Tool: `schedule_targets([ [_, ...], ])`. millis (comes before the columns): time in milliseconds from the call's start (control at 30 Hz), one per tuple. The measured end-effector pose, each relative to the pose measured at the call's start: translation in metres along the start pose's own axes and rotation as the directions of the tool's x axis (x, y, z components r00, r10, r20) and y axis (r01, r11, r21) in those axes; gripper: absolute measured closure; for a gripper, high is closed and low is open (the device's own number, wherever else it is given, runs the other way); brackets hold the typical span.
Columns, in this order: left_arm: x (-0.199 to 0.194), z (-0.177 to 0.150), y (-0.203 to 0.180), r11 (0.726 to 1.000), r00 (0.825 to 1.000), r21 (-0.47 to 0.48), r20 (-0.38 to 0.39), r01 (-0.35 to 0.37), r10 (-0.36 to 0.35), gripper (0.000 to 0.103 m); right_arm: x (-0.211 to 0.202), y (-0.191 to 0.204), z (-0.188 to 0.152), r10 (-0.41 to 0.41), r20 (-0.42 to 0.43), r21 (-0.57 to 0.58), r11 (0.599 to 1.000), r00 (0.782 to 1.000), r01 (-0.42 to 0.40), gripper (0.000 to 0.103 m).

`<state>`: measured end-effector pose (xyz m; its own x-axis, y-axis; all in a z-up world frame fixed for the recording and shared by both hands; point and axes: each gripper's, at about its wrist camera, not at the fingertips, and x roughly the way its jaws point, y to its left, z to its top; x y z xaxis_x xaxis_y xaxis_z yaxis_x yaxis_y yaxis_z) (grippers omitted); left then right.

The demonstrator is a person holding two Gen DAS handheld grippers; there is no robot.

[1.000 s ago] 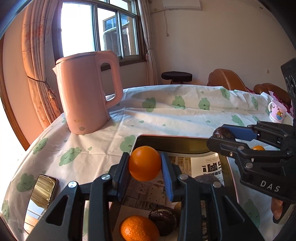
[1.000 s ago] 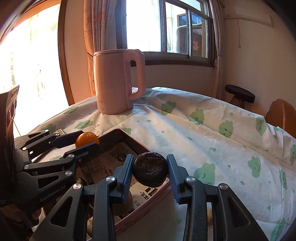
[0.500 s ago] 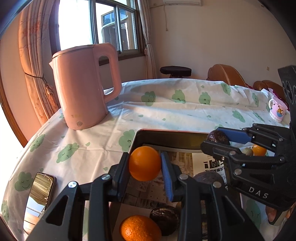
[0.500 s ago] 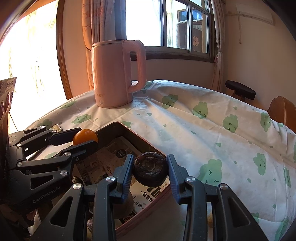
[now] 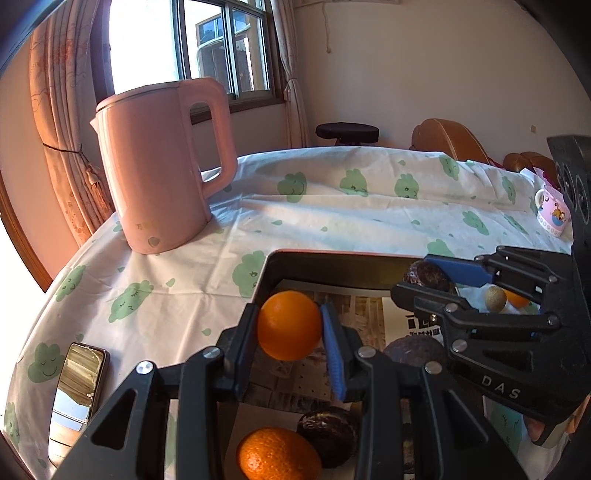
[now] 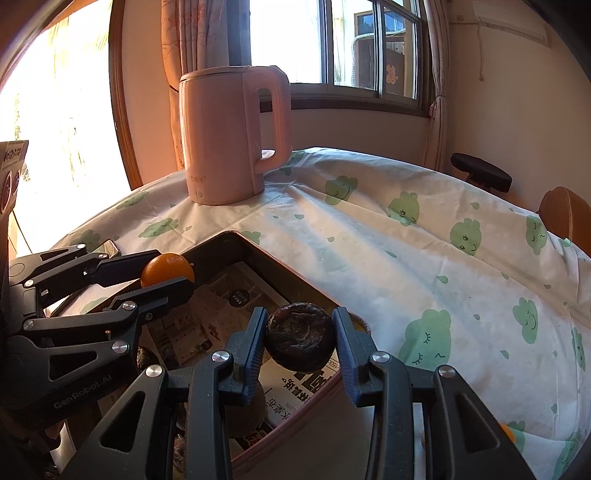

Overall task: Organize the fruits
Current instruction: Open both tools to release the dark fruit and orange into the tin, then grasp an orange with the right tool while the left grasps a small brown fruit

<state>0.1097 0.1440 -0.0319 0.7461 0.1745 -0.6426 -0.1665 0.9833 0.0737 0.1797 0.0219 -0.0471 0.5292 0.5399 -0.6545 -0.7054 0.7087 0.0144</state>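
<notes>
Home, looks like a living or dining room. Evidence: round table [image 5: 332, 221] under a white cloth with green cloud-face print, pink electric kettle [image 5: 162, 166] standing on it, small cartoon-print mug [image 5: 552, 216] near the far edge, phone [image 5: 77, 384] lying flat. Behind: curtained window [image 6: 351, 48] with tied-back patterned drapes, wall-mounted AC unit [image 6: 511, 26], black round stool [image 5: 347, 131], brown leather chair backs [image 5: 447, 138]. Newspaper lines the tray [image 5: 332, 264] on the table.

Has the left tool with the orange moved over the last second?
Yes. In the left wrist view the kettle has grown larger and closer, so the left tool, shut on the orange, has moved forward toward it over the tray.
</notes>
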Motion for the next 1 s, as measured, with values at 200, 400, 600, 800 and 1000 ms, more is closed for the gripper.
schedule_targets([
  [200, 0.001, 0.001, 0.000, 1.000, 1.000, -0.001, -0.004, 0.001, -0.001, 0.067, 0.002, 0.001, 0.000, 0.006, -0.004, -0.001, 1.000, 1.000, -0.006, 0.064],
  [400, 0.000, 0.000, -0.001, 1.000, 1.000, 0.004, 0.004, -0.007, 0.007, 0.065, 0.003, 0.003, -0.001, 0.028, -0.013, -0.002, 1.000, 1.000, -0.028, 0.064],
  [600, -0.010, -0.002, 0.003, 0.999, 0.999, -0.031, 0.037, 0.011, -0.010, 0.037, -0.001, 0.003, -0.001, 0.020, -0.009, -0.003, 1.000, 1.000, -0.020, 0.060],
  [800, -0.035, 0.000, -0.002, 0.997, 0.993, -0.056, 0.113, 0.051, -0.045, 0.028, -0.031, -0.012, -0.006, -0.028, 0.027, -0.030, 0.999, 0.999, 0.029, 0.048],
  [1000, -0.050, 0.003, -0.025, 0.995, 0.984, -0.052, 0.160, 0.089, -0.079, 0.028, -0.063, -0.068, -0.023, -0.172, 0.026, -0.001, 0.985, 0.985, 0.172, 0.047],
])
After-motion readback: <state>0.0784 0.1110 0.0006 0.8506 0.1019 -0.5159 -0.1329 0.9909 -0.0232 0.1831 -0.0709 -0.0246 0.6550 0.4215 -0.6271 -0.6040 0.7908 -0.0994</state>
